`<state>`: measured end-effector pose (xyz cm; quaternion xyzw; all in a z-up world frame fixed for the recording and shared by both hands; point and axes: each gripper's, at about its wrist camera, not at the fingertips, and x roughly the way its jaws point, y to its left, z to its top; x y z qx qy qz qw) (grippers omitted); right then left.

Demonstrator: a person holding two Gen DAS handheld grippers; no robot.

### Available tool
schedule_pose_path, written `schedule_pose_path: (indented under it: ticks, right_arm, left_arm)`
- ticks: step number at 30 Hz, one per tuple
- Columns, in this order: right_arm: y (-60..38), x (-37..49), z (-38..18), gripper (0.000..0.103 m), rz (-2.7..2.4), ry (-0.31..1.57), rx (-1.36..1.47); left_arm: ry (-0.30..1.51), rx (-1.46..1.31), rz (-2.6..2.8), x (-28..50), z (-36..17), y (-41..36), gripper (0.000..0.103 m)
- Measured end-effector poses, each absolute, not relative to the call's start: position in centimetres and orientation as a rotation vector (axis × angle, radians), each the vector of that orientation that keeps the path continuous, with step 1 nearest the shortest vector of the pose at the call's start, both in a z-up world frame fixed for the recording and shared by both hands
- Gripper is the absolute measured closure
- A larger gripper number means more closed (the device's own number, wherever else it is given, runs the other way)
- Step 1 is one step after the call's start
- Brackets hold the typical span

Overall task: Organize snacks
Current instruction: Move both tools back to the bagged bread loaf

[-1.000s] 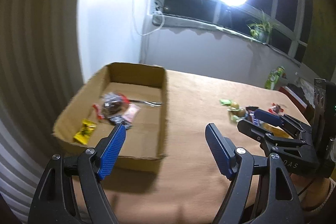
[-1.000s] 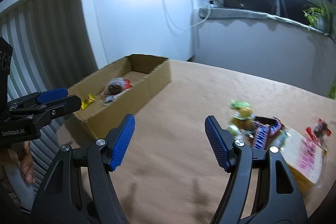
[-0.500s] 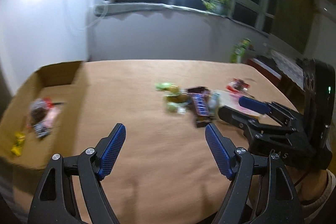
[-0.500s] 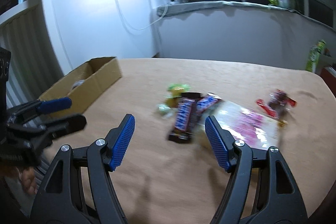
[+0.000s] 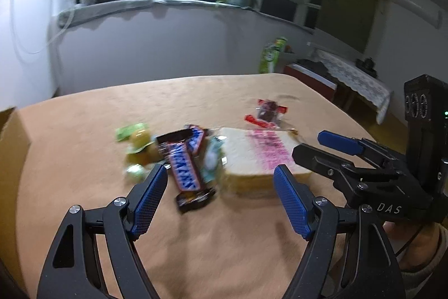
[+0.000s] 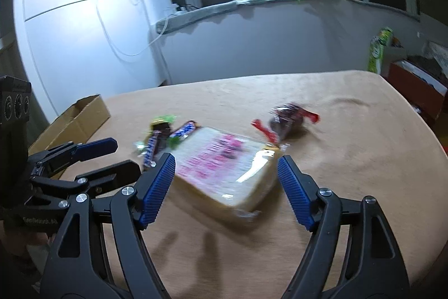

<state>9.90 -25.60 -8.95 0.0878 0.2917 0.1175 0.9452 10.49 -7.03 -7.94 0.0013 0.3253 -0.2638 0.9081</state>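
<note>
Now poised wide apart over a table (image 5: 84, 147): left gripper (image 5: 221, 188) near Snickers bar (image 5: 183, 168), right gripper (image 6: 225, 181), just opening further, empty, near packaged bread (image 6: 224, 167).

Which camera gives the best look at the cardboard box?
The right wrist view: the cardboard box shows its open top and a side at the table's left. The left wrist view catches only a corner at the frame's left edge.

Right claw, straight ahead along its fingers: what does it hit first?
Most likely the wrapped bread slice. It lies flat on the table, centred between the open right claw's fingers and just ahead of their tips, nothing in between. The picture is blurred, so how near it lies is uncertain.
</note>
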Motion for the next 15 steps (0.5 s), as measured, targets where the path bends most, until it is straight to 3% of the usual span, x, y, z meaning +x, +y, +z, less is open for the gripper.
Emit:
schedule_pose_path:
  ticks: [3, 15]
  right_arm:
    - [-26.9, 10.1, -9.6, 0.018, 0.218, 0.608, 0.214]
    - [-30.0, 11.3, -11.8, 0.018, 0.252, 0.657, 0.323]
  left_arm:
    - [0.678, 0.036, -0.583, 11.0, -8.3, -8.1, 0.025]
    - [0.765, 0.064, -0.742, 10.9, -9.4, -11.5, 0.024]
